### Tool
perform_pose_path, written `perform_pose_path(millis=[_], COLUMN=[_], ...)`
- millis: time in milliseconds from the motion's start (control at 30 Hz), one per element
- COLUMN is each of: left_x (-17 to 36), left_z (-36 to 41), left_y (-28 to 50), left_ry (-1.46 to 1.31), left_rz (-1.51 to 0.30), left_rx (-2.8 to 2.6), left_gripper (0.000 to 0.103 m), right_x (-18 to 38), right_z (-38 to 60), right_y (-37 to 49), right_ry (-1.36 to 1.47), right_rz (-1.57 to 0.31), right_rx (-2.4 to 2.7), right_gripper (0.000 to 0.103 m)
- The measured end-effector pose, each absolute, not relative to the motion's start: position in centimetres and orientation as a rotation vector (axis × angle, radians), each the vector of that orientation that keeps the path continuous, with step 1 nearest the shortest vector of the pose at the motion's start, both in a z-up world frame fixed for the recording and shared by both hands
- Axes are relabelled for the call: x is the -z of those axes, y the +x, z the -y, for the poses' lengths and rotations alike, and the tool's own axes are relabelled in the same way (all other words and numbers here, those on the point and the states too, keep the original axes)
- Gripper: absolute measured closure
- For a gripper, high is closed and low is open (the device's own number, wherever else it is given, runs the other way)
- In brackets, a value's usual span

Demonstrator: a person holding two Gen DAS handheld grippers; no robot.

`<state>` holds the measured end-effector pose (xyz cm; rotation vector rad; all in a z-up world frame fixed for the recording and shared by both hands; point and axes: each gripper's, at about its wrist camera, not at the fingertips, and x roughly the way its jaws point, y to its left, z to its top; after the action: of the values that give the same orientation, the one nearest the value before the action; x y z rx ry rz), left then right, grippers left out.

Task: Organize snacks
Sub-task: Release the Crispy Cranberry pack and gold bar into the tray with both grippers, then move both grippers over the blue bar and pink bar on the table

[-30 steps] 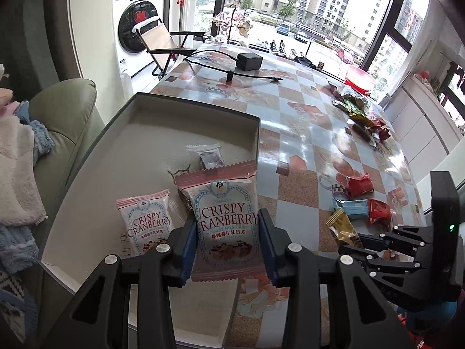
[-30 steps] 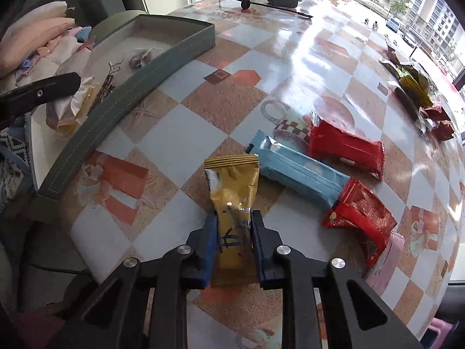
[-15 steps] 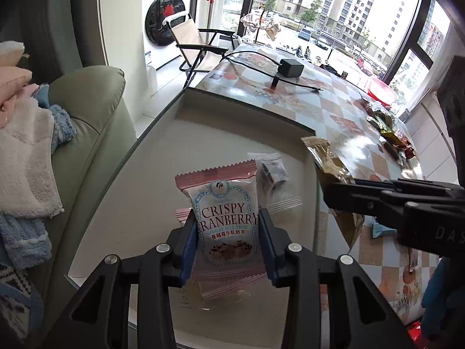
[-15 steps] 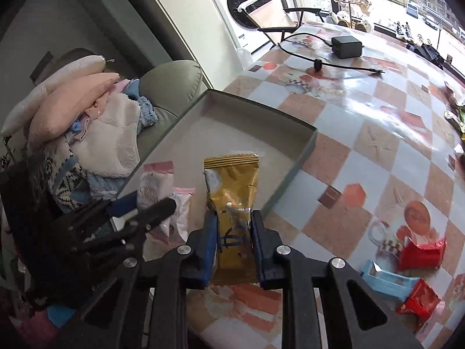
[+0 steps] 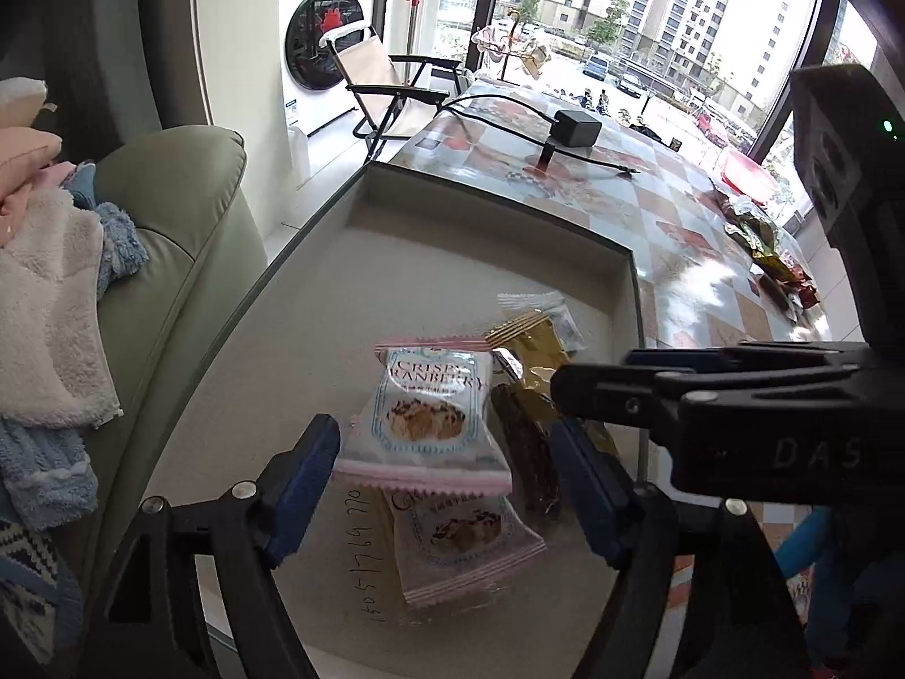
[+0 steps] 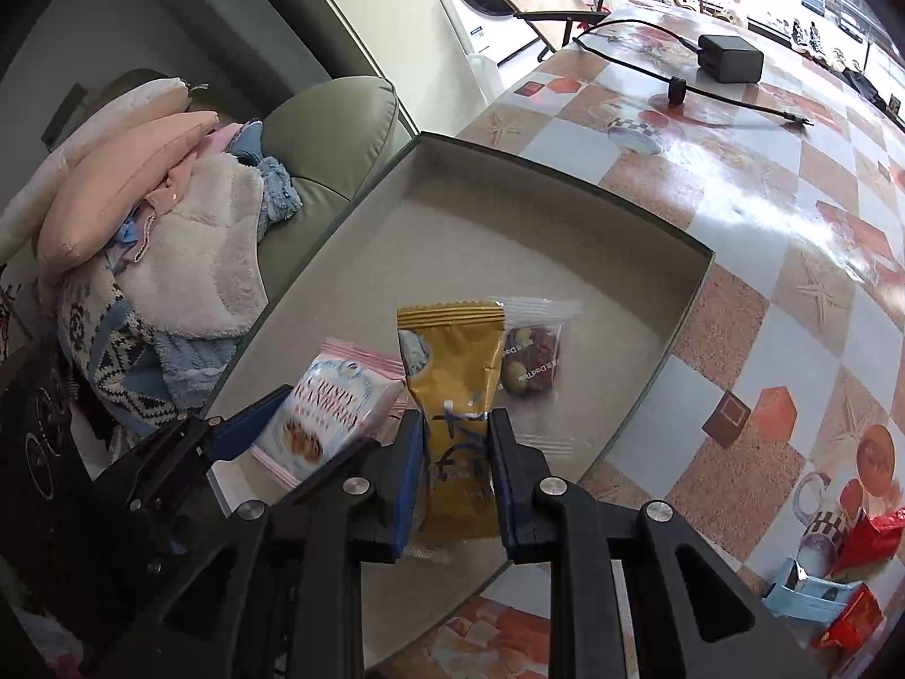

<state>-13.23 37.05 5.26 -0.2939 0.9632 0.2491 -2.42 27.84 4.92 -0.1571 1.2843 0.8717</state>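
Note:
My left gripper (image 5: 447,447) is open over the grey tray (image 5: 486,215). A Crispy Cranberry packet (image 5: 430,413) lies loose between its fingers, on top of a second cranberry packet (image 5: 458,543). My right gripper (image 6: 452,452) is shut on a gold snack packet (image 6: 452,362) and holds it above the tray. The gold packet also shows in the left wrist view (image 5: 529,351), with the right gripper's finger (image 5: 679,390) across it. A clear bag of nuts (image 6: 531,356) lies in the tray. The left gripper's finger (image 6: 249,430) shows at the cranberry packet (image 6: 328,418).
The tray sits at the table's near left corner, beside a green sofa (image 6: 328,130) piled with blankets. A black charger and cable (image 6: 729,56) lie at the far end. Red and blue snack packets (image 6: 837,583) lie on the table at right; more wrappers (image 5: 763,249) lie further back.
My left gripper has opened and let go of the cranberry packet, which dropped onto the other one. My right gripper has carried the gold packet further over the tray.

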Motion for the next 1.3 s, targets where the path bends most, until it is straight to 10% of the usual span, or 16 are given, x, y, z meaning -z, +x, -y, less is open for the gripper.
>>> perform_pose_path(millis=[33,100,700,1300], left_x=[-5.3,-5.5,-8.2,-6.0], left_z=[-36.9,-36.8,-30.6,-16.1], left_y=[-13.3,-13.5,-14.0,-12.0], left_ry=[-0.292,-0.297,-0.188,0.048], left_rz=[-0.962,-0.957,-0.937,-1.082], left_rx=[-0.243,-0.233,-0.191,0.045], left_gripper=[0.023,0.022,0.022,0.020], right_x=[-4.9,-5.2,-0.9,-3.8], right_z=[-27.5,-26.1,-5.4,3.1], right_y=[-2.2,-1.8,6.7,-3.9], right_ry=[-0.169,-0.163,-0.084,-0.043], right_rz=[-1.275,-1.239,-1.231,-1.117], right_rx=[-0.831,-0.785,-0.153,-0.345], right_gripper=[0.026,0.001,0.001,0.001])
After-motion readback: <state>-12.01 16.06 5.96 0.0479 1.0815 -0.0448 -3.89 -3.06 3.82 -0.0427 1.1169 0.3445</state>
